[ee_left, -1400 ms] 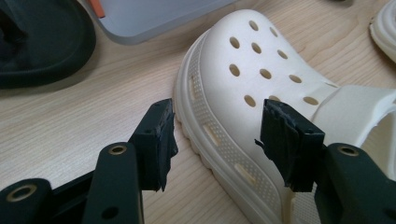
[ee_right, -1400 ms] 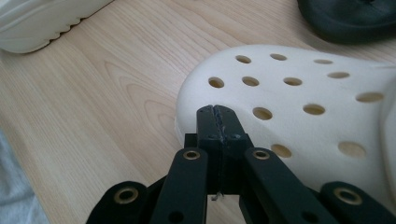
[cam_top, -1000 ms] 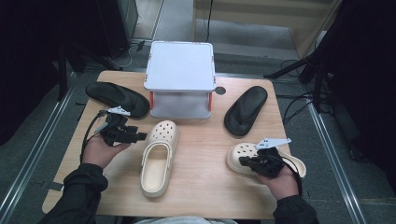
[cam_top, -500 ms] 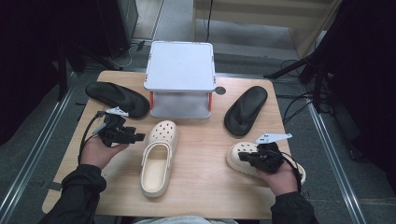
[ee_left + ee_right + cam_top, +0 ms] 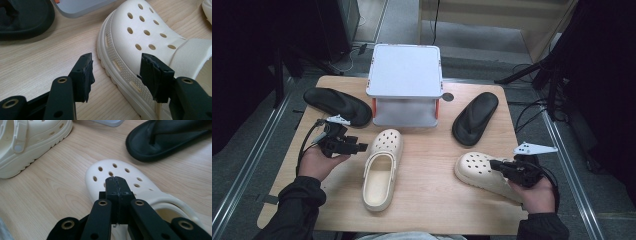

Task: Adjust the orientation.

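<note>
Right tongs clenched, nothing between them, over the toe of the right cream clog near the surface's right edge. Left tongs released, straddling the side of the left cream clog at centre. Black sandals beyond.

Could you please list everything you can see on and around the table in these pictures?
Clogs: 2, cream; left clog at table centre beside the left gripper, right clog at front right under the right gripper.
Flip-flops: 2, black; left flip-flop at back left, right flip-flop at back right.
Rack: 1, grey with orange posts, back centre.
Table: 1, light wood.
Left gripper: 1, black, jaws open, one on each side of the left clog's edge.
Right gripper: 1, black, jaws shut, over the right clog's toe.
Hands: 2, dark sleeves, at the bottom of the high view.
</note>
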A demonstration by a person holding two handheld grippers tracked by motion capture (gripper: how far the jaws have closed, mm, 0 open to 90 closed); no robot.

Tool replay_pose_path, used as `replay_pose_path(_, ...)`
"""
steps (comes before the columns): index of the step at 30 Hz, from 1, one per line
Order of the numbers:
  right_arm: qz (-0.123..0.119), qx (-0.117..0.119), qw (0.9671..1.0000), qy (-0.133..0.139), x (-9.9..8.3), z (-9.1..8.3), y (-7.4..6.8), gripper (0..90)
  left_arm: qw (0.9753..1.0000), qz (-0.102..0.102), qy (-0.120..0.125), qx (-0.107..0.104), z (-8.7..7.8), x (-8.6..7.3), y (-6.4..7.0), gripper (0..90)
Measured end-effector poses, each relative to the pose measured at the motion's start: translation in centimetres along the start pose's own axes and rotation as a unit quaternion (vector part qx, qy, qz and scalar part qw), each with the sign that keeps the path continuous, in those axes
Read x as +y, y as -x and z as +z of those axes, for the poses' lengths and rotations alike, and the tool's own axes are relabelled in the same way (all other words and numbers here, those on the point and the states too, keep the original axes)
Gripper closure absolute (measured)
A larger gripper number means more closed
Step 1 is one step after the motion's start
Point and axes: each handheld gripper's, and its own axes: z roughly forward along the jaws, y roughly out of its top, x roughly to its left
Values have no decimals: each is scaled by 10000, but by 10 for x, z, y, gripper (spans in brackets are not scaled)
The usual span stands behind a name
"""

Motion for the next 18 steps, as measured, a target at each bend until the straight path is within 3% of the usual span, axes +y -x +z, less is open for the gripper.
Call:
replay_pose_path(12,221,-352,9991,85,-17,-22,22,900,10000,-4,45,23,-1,0,0,444)
replay_pose_path(18,198,-461,9985,-224,-25,-18,23,900,10000,15,22,26,-1,0,1,444)
